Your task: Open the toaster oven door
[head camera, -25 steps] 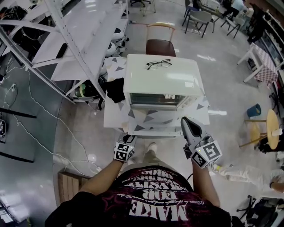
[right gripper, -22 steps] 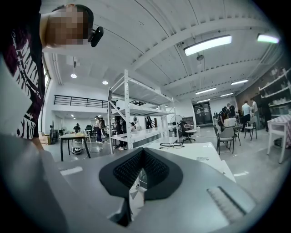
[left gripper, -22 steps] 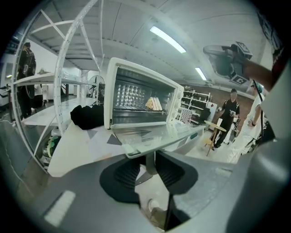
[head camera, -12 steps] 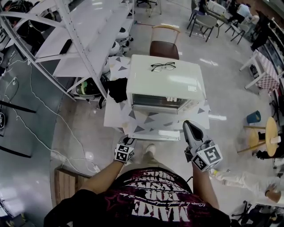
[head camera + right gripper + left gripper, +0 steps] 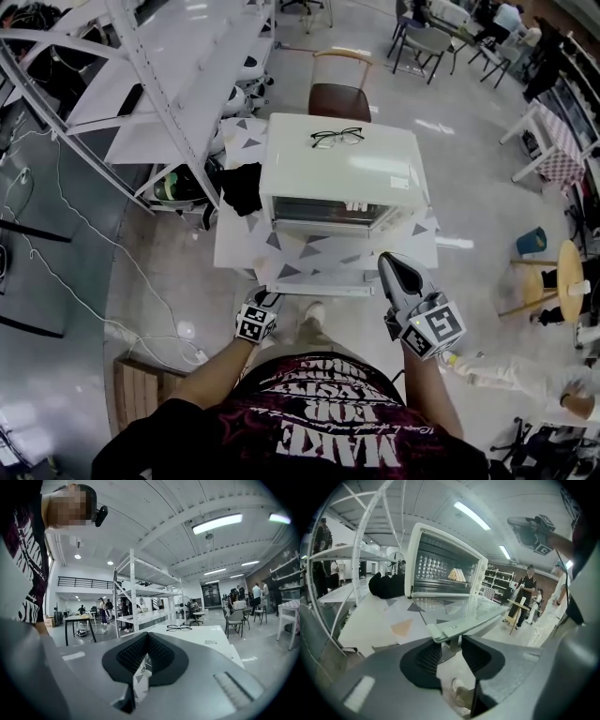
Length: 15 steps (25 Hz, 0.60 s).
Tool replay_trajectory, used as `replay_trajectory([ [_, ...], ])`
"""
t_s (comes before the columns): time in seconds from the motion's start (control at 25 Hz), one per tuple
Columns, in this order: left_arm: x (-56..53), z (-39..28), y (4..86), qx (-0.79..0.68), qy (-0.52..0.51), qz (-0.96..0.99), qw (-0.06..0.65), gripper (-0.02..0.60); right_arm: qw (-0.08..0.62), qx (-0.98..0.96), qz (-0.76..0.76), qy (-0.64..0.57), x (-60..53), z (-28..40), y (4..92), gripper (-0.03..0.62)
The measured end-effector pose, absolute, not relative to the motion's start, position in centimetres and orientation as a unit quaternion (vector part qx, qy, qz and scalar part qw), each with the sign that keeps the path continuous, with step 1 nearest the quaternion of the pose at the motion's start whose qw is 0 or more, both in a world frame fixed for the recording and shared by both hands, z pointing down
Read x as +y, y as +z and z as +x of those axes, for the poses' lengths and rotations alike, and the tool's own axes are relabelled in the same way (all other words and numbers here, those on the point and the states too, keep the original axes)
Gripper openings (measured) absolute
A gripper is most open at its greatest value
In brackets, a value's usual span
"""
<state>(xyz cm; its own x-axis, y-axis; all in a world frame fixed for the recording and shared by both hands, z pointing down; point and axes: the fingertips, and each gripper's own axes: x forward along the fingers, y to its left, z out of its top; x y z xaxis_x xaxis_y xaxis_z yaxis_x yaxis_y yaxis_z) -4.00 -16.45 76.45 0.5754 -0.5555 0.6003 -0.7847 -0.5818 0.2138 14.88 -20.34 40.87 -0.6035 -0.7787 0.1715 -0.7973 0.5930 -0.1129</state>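
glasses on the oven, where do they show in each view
Head view: the glasses lie upper middle, on the toaster oven's white top.
Left gripper view: not in it; only the oven's open front shows.
Right gripper view: centre right, just above the jaws, on the same white top.
Shared landmark: the toaster oven.

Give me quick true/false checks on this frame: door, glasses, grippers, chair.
1. The door is shut. False: it is open and lies flat.
2. Glasses lie on top of the oven. True.
3. The right gripper holds the handle. False: its jaws are together and empty. The handle sits between the jaws of the left gripper.
4. A chair stands beyond the table. True.
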Motion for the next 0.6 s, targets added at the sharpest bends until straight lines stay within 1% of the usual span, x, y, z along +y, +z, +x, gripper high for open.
replay_trajectory([
  [0.04, -16.3, -4.3, 76.8, -0.390, 0.254, 0.853, 0.235, 0.144, 0.052, -0.890, 0.443, 0.089, -20.3, 14.9, 40.9, 0.023],
  [0.2, -15.2, -6.6, 78.0, -0.395, 0.277, 0.841, 0.247, 0.148, 0.050, -0.890, 0.444, 0.090, -20.3, 14.7, 41.1, 0.023],
  [0.4, -15.6, -9.1, 76.0, -0.426, 0.249, 0.832, 0.253, 0.147, 0.045, -0.889, 0.446, 0.093, -20.6, 14.4, 41.4, 0.023],
  [0.52, -16.7, -9.5, 73.1, -0.440, 0.232, 0.837, 0.228, 0.120, 0.041, -0.888, 0.448, 0.088, -20.8, 14.1, 41.6, 0.023],
  [0.6, -17.3, -9.3, 71.0, -0.444, 0.227, 0.843, 0.204, 0.081, 0.041, -0.889, 0.449, 0.083, -20.8, 13.8, 41.8, 0.023],
])
